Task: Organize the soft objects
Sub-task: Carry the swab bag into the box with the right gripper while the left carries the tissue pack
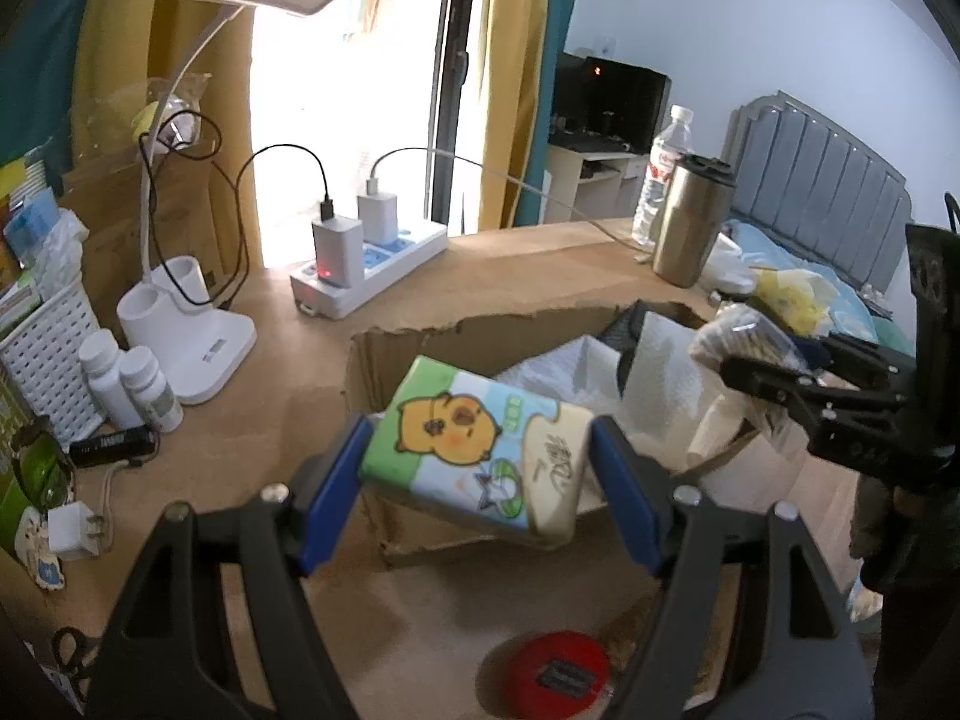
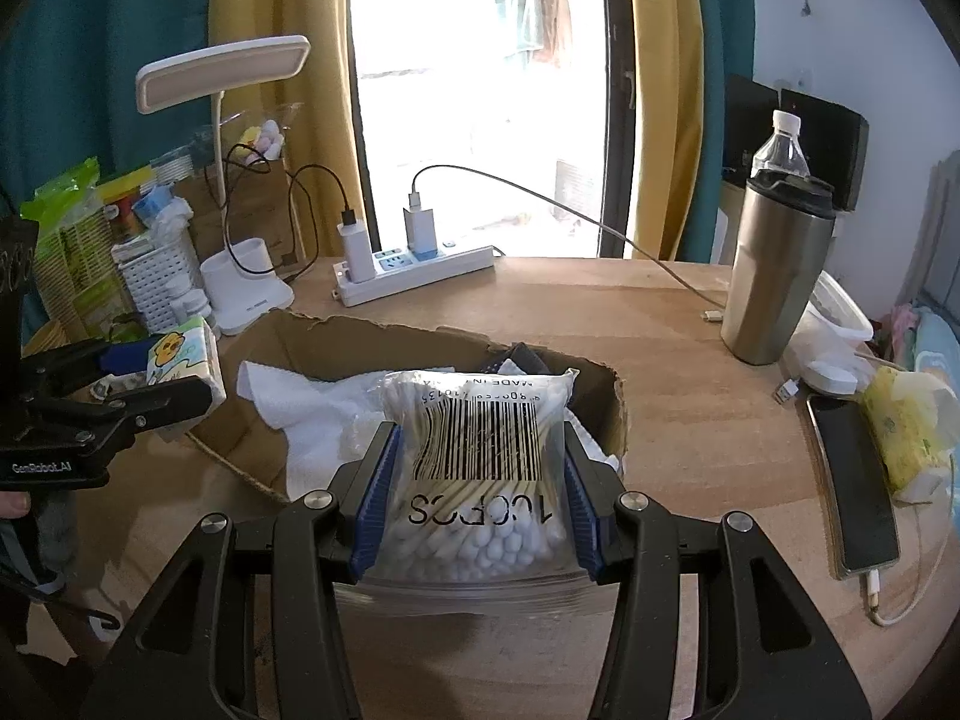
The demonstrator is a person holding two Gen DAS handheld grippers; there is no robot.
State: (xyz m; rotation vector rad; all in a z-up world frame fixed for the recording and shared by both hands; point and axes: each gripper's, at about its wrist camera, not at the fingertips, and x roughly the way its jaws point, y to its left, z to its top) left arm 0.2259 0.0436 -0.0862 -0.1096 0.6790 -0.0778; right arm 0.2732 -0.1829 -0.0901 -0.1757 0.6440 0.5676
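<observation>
My left gripper point(image 1: 480, 450) is shut on a tissue pack point(image 1: 474, 450) with a yellow cartoon animal, held tilted above the near edge of the open cardboard box point(image 1: 384, 348). My right gripper point(image 2: 477, 462) is shut on a clear bag of cotton swabs point(image 2: 480, 468) with a barcode, held over the box point(image 2: 336, 342). White towels point(image 2: 312, 408) lie inside the box. The right gripper with its bag shows at the right of the left wrist view point(image 1: 774, 384). The left gripper with the tissue pack shows at the left of the right wrist view point(image 2: 180, 372).
On the wooden table: a power strip point(image 1: 372, 270) with chargers, a white lamp base point(image 1: 180, 336), pill bottles point(image 1: 135, 384), a white basket point(image 1: 48, 348), a steel tumbler point(image 2: 774, 270), a water bottle point(image 2: 780, 144), a phone point(image 2: 852, 480), a yellow tissue pack point(image 2: 906, 426), a red tape measure point(image 1: 558, 672).
</observation>
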